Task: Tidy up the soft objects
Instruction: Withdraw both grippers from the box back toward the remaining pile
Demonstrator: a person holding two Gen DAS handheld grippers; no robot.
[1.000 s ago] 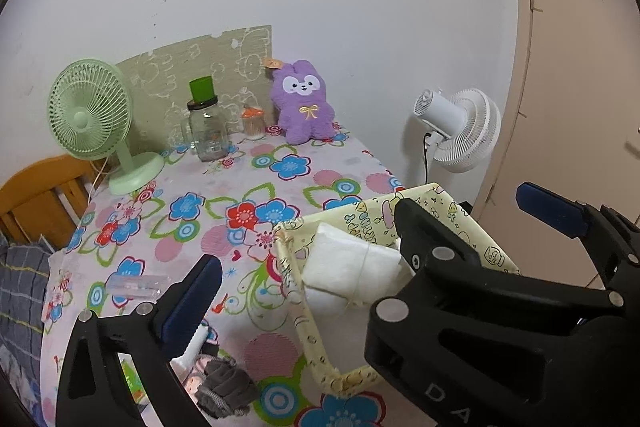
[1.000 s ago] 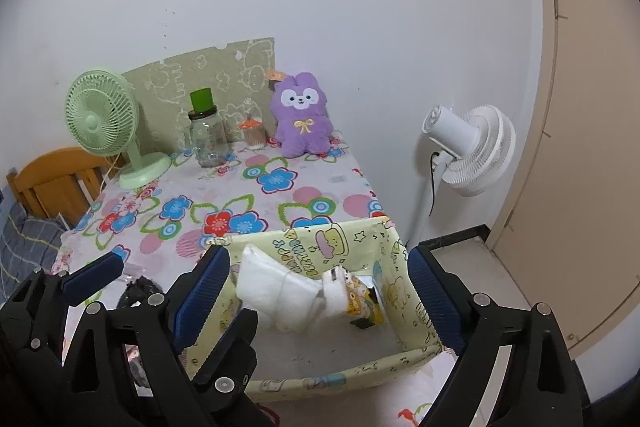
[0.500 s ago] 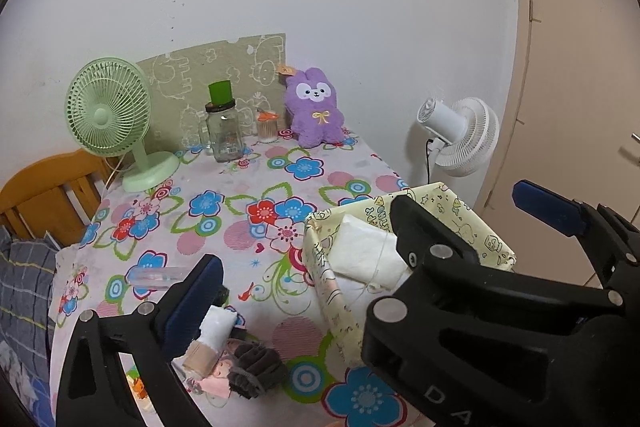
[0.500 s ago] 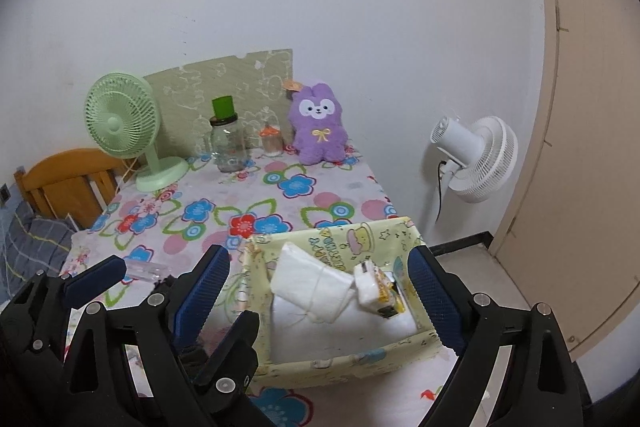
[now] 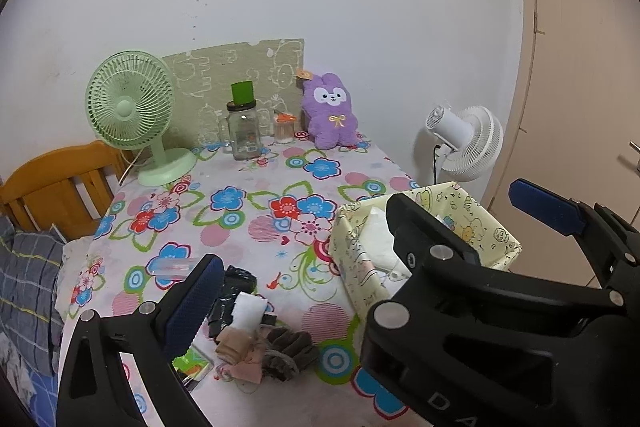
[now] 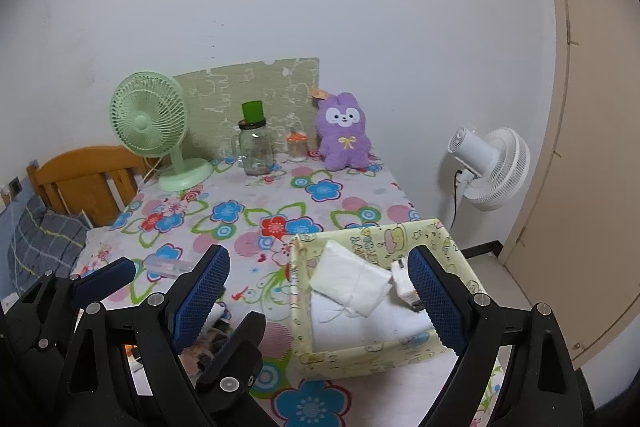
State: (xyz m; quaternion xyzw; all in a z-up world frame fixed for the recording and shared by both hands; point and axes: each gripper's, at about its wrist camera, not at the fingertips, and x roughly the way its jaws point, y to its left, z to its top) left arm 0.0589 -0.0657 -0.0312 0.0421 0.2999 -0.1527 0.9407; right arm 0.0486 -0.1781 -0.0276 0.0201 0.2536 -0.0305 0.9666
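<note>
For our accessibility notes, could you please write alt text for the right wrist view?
An open right gripper hangs over a yellow fabric box holding folded white cloth, on a floral tablecloth. A purple plush sits by the wall.

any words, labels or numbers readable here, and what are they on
"D A": pale raised letters on the black body of the right gripper, cut off at the bottom edge of the left wrist view.
Yellow cartoon-print fabric box: curved lettering on its inner back wall, too small and blurred to read.
Glass jar: a small printed mark on its front, unreadable.
Purple plush bunny: orange tag by its ear, no legible text.
</note>
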